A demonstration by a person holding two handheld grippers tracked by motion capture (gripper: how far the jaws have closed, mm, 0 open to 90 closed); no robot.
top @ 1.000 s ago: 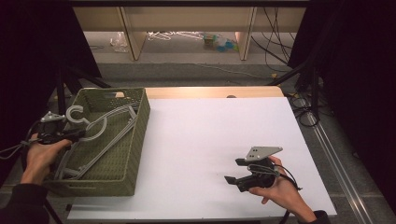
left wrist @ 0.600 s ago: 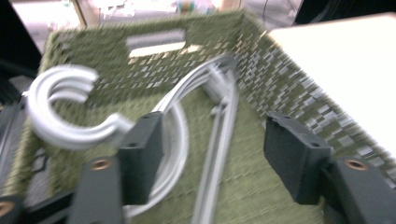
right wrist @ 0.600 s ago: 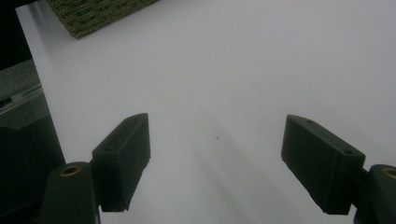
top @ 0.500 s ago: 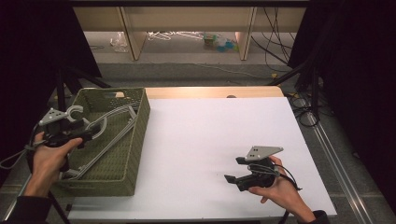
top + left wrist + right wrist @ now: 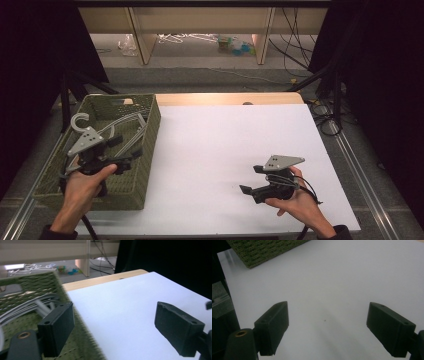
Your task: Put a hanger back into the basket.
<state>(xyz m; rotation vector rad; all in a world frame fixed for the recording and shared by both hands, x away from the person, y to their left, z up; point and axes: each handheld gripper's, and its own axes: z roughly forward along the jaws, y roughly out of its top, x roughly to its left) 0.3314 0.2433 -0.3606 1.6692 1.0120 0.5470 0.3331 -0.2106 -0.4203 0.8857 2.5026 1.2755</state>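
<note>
A green woven basket stands at the table's left with several grey hangers lying in it; one hook rises near its left wall. My left gripper hovers over the basket's middle, pointing right. Its jaws have just been opening and stand open with nothing between them. The left gripper view looks past the left gripper at the basket rim, the hangers and the white sheet. My right gripper sits low at the front right; its jaws have just been opening, with bare sheet between them in the right gripper view.
A white sheet covers the table, with a wooden strip along the far edge. The basket's corner lies ahead of the right gripper. Cables hang off the table's right side. Dark curtains flank both sides.
My left hand has moved right from the basket's left rim to over its middle, and its jaws have spread wide. The right hand has stayed in place.
</note>
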